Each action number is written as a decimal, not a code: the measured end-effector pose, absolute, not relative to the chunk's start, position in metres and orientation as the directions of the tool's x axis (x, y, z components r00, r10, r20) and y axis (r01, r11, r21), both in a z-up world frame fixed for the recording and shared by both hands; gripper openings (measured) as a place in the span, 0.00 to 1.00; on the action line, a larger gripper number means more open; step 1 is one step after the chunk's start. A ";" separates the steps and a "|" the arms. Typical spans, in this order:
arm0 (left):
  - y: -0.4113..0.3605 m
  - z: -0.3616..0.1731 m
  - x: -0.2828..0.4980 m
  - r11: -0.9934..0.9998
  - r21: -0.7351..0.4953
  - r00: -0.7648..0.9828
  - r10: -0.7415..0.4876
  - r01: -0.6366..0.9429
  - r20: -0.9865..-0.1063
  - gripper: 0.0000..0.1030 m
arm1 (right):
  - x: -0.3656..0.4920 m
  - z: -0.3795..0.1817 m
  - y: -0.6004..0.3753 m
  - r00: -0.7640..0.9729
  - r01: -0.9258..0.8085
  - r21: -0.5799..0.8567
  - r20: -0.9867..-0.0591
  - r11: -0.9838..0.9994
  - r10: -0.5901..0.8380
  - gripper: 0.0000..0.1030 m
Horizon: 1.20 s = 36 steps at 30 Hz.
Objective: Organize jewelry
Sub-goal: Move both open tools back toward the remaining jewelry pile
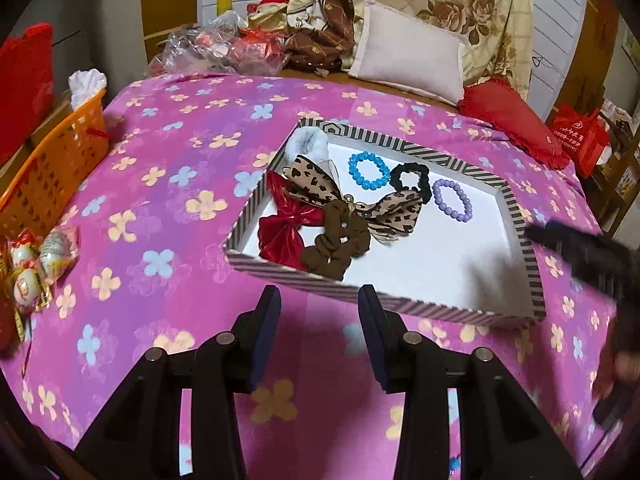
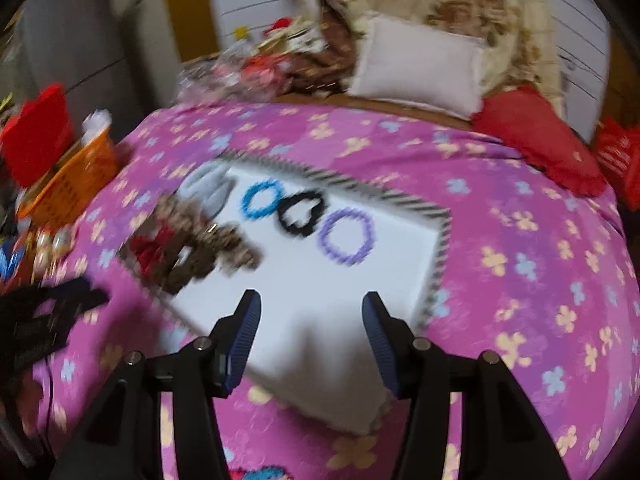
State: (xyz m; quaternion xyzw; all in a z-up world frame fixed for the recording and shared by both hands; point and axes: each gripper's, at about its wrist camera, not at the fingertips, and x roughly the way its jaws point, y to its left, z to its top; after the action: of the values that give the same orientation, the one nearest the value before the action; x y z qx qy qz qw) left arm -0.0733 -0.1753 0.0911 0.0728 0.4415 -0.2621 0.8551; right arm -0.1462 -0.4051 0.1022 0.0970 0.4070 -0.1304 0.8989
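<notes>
A shallow striped box (image 1: 532, 252) with a white floor lies on the pink flowered bedspread. In it are a blue bead bracelet (image 1: 369, 171), a black scrunchie (image 1: 410, 179), a purple bead bracelet (image 1: 452, 200), a leopard bow (image 1: 352, 200), a red bow (image 1: 286, 232), a brown scrunchie (image 1: 336, 240) and a grey pompom (image 1: 310, 143). My left gripper (image 1: 318, 308) is open and empty, just in front of the box's near wall. My right gripper (image 2: 311, 312) is open and empty above the box's bare near part (image 2: 320, 280); that view is blurred. The bracelets (image 2: 346, 236) lie beyond it.
An orange basket (image 1: 52, 168) stands at the bed's left edge, with wrapped sweets (image 1: 36, 268) near it. A white pillow (image 1: 408, 52), a red cushion (image 1: 516, 120), plastic bags and folded bedding lie at the far end. The right gripper's body (image 1: 588, 252) shows at the right.
</notes>
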 end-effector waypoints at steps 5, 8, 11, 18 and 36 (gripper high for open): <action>-0.159 0.099 -0.094 0.857 -0.094 0.510 -0.386 0.507 -0.769 0.35 | -0.166 0.118 -0.425 0.645 0.378 0.096 -0.741 0.921 -0.187 0.54; -0.151 0.102 -0.106 0.863 -0.083 0.533 -0.380 0.498 -0.756 0.35 | -0.184 0.123 -0.421 0.651 0.380 0.083 -0.732 0.921 -0.202 0.56; -0.145 0.104 -0.118 0.865 -0.077 0.546 -0.379 0.496 -0.748 0.35 | -0.198 0.126 -0.412 0.651 0.362 0.074 -0.733 0.929 -0.195 0.61; -0.135 0.107 -0.143 0.864 -0.060 0.567 -0.378 0.499 -0.732 0.35 | -0.240 0.125 -0.389 0.664 0.351 0.082 -0.725 0.933 -0.186 0.64; -0.121 0.092 -0.185 0.842 -0.081 0.519 -0.401 0.533 -0.755 0.35 | -0.315 0.084 -0.358 0.622 0.333 0.067 -0.765 0.940 -0.166 0.64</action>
State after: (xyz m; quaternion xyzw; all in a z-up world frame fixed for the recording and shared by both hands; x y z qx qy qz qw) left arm -0.1850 -0.1215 0.0921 0.0804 0.4101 -0.2689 0.8678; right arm -0.3153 -0.3577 0.0841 0.1017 0.4119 -0.1395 0.8947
